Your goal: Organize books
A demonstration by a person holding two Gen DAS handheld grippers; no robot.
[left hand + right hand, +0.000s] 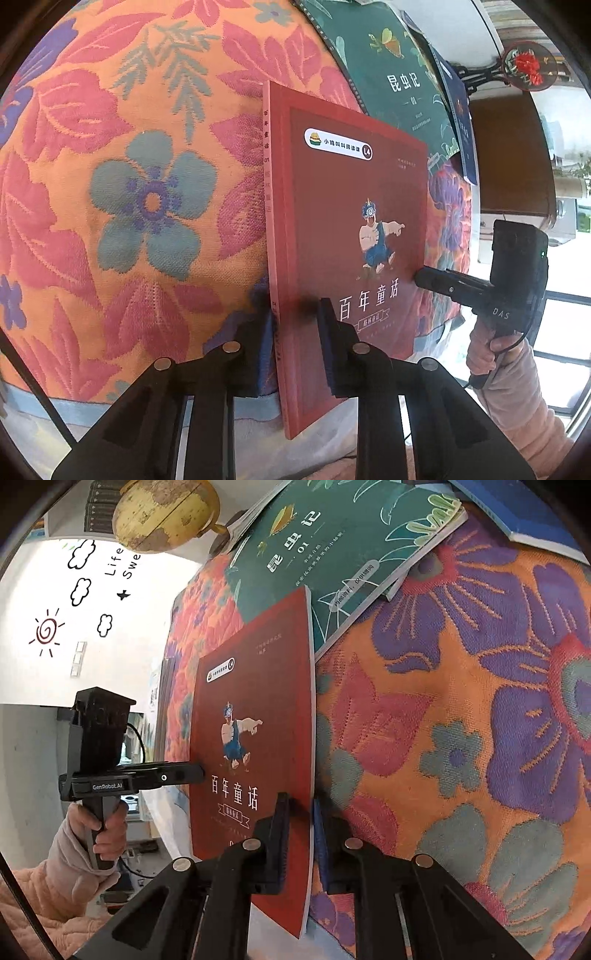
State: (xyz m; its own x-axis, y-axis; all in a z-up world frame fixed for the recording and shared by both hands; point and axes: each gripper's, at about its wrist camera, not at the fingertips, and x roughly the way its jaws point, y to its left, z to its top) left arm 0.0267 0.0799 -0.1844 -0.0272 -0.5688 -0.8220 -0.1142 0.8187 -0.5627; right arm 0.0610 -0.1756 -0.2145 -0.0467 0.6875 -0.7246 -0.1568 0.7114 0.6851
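Observation:
A red picture book (351, 206) (266, 686) with a cartoon figure on its cover is held up over a floral cloth (147, 184). My left gripper (295, 318) is shut on the book's lower corner by the spine, blue pads pressed on both covers. It also appears in the right wrist view, with the left gripper (199, 771) at the book's left edge. My right gripper (300, 805) is shut on the opposite lower corner, at the page edge. The right gripper (419, 277) meets the cover's right side in the left wrist view.
A green book (391, 74) (332, 546) lies flat on the cloth beyond the red one, with a blue book (461, 122) (524, 513) beside it. A globe (166, 513) and a round red-flower ornament (528, 68) stand past them. A sleeved hand (107, 823) holds each handle.

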